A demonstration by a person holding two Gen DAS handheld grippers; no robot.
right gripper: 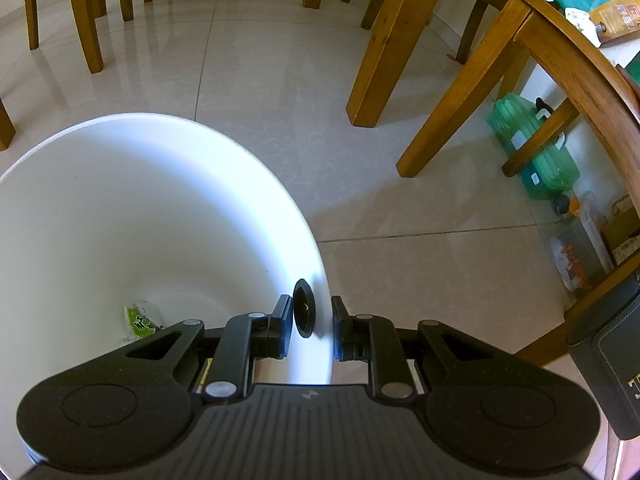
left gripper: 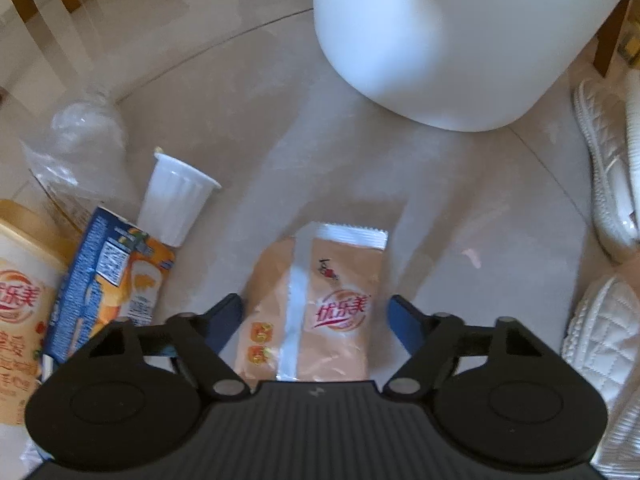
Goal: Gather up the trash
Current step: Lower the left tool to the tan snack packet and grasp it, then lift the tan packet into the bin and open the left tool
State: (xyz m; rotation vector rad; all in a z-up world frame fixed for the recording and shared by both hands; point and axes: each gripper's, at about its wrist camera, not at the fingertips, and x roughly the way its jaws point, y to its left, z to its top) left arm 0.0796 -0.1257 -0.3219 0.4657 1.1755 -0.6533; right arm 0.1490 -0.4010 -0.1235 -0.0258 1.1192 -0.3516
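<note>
Closing on: I am bringing the left gripper point(left gripper: 316, 320) down over the flat peach-pink plastic drink-mix sachet point(left gripper: 320, 308) lying on the pale glossy floor tiles point(left gripper: 248, 128); its blue fingers point(left gripper: 226, 320) are standing either side of the packet, not yet pressing on it.
Right jaws: I am holding the right gripper point(right gripper: 310, 326) clamped on the rim of the tall white plastic bin point(right gripper: 160, 216), one finger inside the wall, one outside.
Step in hand: I am judging this as the pick of one more piece of litter, the bin being steadied for the drop.
Next move: I am expecting to need a firm pinch across the sachet's width, since it is thin and slippery, then a lift toward the bin mouth.
Edges: I am watching the blue-and-orange crumpled carton point(left gripper: 108, 276) and the ribbed white paper cup point(left gripper: 176, 200) just left of the fingers.
Open room: I am seeing bare tile between sachet and bin, with white quilted slippers point(left gripper: 604, 168) well off to the right.
Already binned: I am noting a green-and-white wrapper point(right gripper: 142, 320) at the bin's bottom.
</note>
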